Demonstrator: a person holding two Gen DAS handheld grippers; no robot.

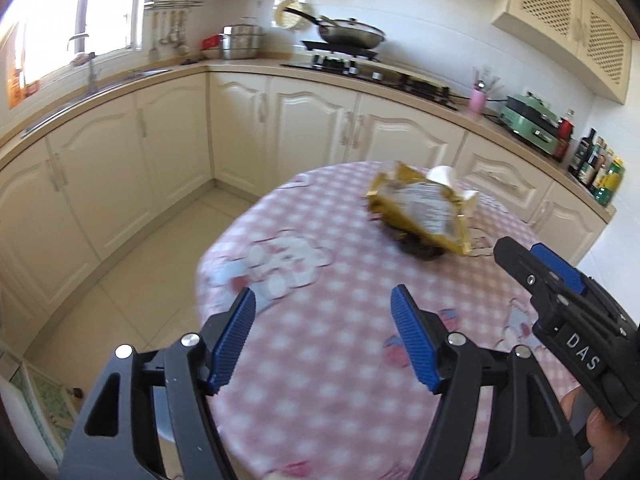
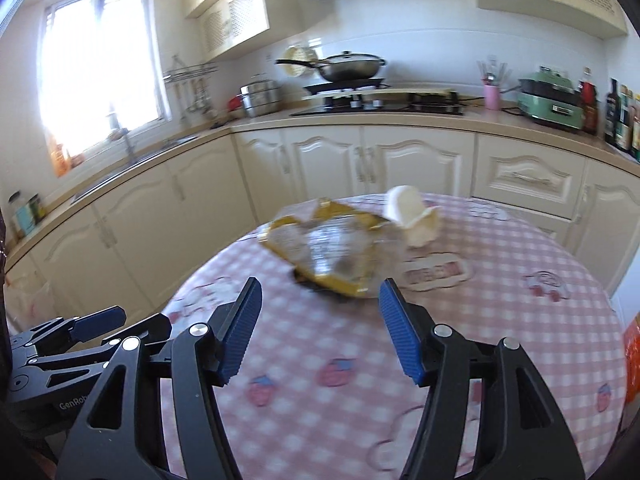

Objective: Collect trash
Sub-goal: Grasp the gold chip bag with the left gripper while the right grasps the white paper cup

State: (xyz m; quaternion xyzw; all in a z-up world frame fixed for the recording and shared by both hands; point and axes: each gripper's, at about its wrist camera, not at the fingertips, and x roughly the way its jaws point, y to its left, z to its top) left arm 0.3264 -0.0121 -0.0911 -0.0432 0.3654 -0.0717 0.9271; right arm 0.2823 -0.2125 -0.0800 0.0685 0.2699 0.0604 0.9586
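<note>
A crumpled gold and silver snack wrapper (image 1: 424, 212) lies on the round table with a pink checked cloth (image 1: 320, 320). A white crushed paper cup (image 1: 442, 176) lies just behind it. Something dark sits under the wrapper's near edge. In the right wrist view the wrapper (image 2: 324, 248) and cup (image 2: 412, 216) lie just ahead of my right gripper (image 2: 320, 300), which is open and empty. My left gripper (image 1: 324, 308) is open and empty, over the table short of the wrapper. The right gripper also shows in the left wrist view (image 1: 532, 264).
Cream kitchen cabinets (image 1: 280, 128) run around the far side with a sink (image 1: 100, 88), a stove with a wok (image 1: 348, 36), a green appliance (image 1: 528, 120) and bottles (image 1: 596, 168). Tiled floor (image 1: 140, 264) lies left of the table. An orange item (image 2: 632, 356) sits at the table's right edge.
</note>
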